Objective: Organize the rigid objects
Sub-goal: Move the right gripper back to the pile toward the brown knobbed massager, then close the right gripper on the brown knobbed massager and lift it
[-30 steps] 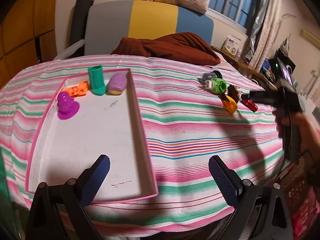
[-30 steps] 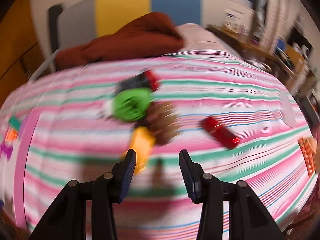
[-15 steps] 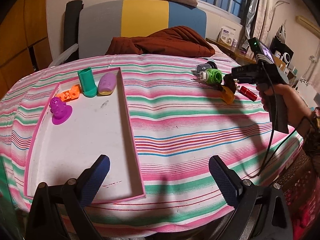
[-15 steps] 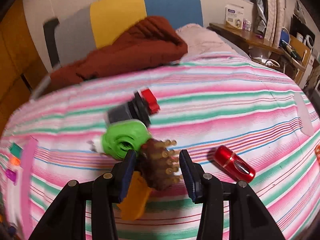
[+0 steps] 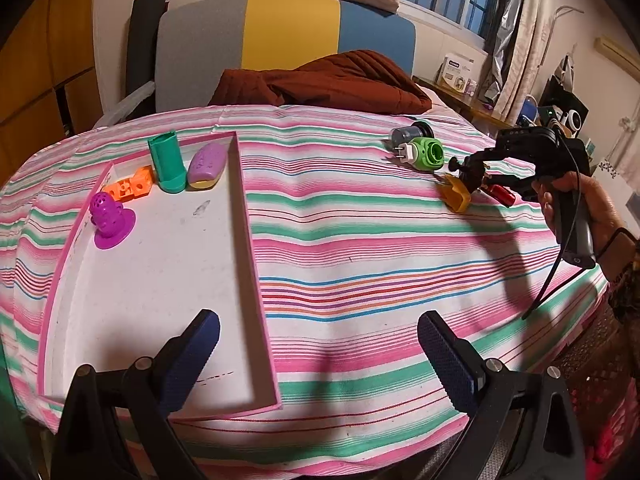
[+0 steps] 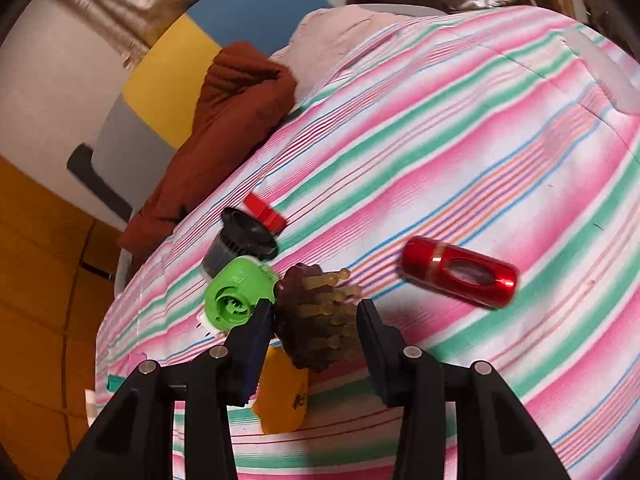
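**Straddling the brown spiky piece on the striped desk**

Bracketing a dark brown knobbly plastic piece with tan pegs (image 6: 318, 316), the right gripper (image 6: 316, 320) has its jaws part open, one either side; contact with the pads cannot be told. The piece's pegs point up-right in the right wrist view, its long axis running roughly along the jaws. It lies on the pink-green striped cloth of the desk (image 5: 360, 240), touching a green round plug adapter (image 6: 236, 294) on its left and a yellow plastic block (image 6: 282, 396) below it. A red metallic cylinder (image 6: 460, 270) lies apart to the right, long axis sloping down-right.

Against half a second ago, the right view has rolled hard and the piece sits deeper between the jaws. The left gripper (image 5: 320, 360) has hardly moved, jaws wide open and empty.

Only the left view shows the pink-rimmed white tray (image 5: 248, 216) with a purple perforated suction toy (image 5: 110, 220), an orange block (image 5: 132, 188), a teal tube (image 5: 168, 162) and a lilac oval (image 5: 206, 162).
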